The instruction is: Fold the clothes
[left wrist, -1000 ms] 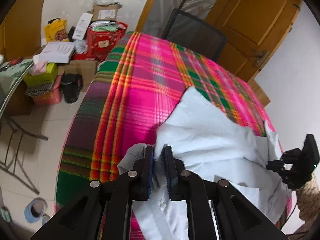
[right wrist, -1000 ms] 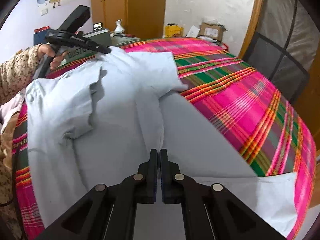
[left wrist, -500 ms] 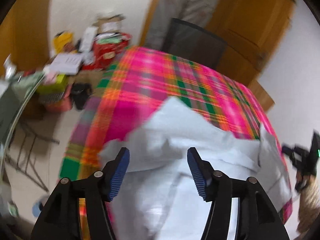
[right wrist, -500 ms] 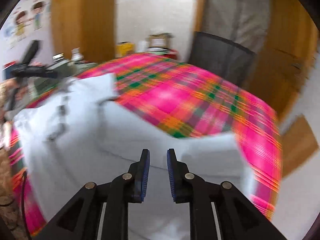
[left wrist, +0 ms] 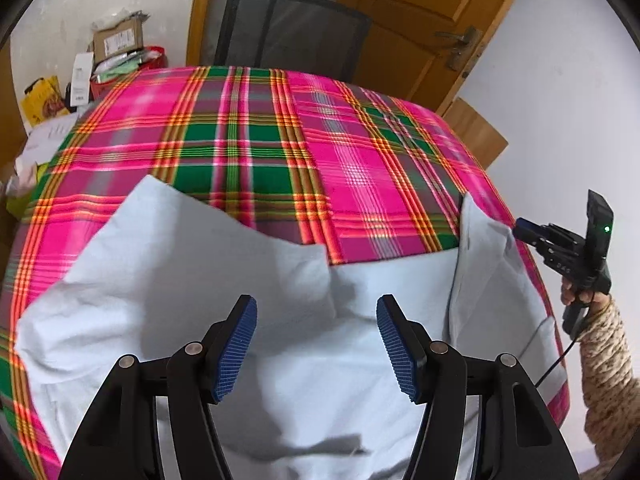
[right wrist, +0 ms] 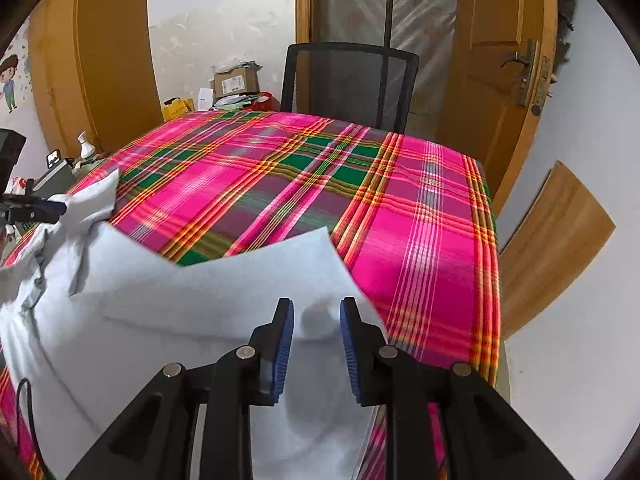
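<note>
1. The shirt [left wrist: 304, 344], pale blue, is lying on the near half of the plaid desk [left wrist: 248, 128].
2. The left hand-held gripper [left wrist: 316, 344] is gaping wide and empty; the right hand-held gripper [right wrist: 316, 350] is standing part-open and empty.
3. The fabric is looking light, soft and limp; pinching at corners or hems appears best.
4. The far half of the desk is offering open room; a chair [right wrist: 348, 80] is standing beyond its far edge.

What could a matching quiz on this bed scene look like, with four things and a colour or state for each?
Things:
1. left gripper
2. shirt
3. bedspread
4. chair

Descriptions:
A. black mesh, beyond the bed
B. pink and green plaid
C. pale blue, lying on the bed
D. open wide above cloth

Pairs: 1-D, 2-C, 3-B, 4-A
</note>
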The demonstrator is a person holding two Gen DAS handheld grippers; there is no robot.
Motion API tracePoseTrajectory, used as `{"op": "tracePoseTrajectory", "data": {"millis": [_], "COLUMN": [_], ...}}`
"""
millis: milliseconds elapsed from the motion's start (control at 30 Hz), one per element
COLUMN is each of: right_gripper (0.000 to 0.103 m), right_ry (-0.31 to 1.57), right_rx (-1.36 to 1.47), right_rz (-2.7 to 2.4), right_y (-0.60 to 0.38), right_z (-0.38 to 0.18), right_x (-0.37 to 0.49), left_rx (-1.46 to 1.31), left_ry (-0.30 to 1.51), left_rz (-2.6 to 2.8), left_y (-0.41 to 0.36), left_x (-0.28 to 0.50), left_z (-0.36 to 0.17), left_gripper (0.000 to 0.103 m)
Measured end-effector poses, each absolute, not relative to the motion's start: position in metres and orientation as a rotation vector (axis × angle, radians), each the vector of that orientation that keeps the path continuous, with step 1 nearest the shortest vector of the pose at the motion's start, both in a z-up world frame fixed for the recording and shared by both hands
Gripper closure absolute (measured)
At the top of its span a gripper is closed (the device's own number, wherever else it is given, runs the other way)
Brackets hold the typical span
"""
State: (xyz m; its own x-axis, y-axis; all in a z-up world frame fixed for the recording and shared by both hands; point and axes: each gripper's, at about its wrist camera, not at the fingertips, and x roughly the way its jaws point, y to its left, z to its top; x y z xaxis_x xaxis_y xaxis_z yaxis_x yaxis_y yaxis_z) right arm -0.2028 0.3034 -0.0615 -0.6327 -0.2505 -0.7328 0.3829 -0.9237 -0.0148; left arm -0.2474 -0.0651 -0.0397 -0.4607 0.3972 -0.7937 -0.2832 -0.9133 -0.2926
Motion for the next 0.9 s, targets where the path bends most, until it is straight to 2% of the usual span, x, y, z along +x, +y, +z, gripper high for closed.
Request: {"op": "tracePoseTrajectory", "data": {"millis": [200, 333, 667, 800, 900], "right_gripper": [0.077, 0.065, 0.063, 0.063, 0.065], "right_ry": [0.153, 0.158, 0.213, 0.23, 0.222], "right_rx": [1.136, 1.158, 1.245, 1.272, 1.286], "right_rz": [-2.513, -2.462, -2.463, -2.469, -2.482], "right_y": [0.296, 0.28, 0.26, 0.257, 0.254], "right_z": [-0.069, -0.074, -0.09, -0.098, -0.099], "right_x": [-0.247, -0.268, -0.296, -0.301, -0.302], "left_rx": [-1.449, -1.522, -1.607, -1.628, -1.633], "left_ry": [-0.103, -0.027, 0.134, 0.12, 0.117], "left_rz": [2.43, 2.474, 2.54, 2.573, 2.575], "left_y": [-0.044, -0.032, -0.014, -0.018, -0.019], "left_x": [-0.273, -0.286, -0.307, -0.308, -0.308], "left_z": [-0.051, -0.063, -0.074, -0.074, -0.075], "left_gripper": [0.033, 0.033, 0.03, 0.024, 0.024]}}
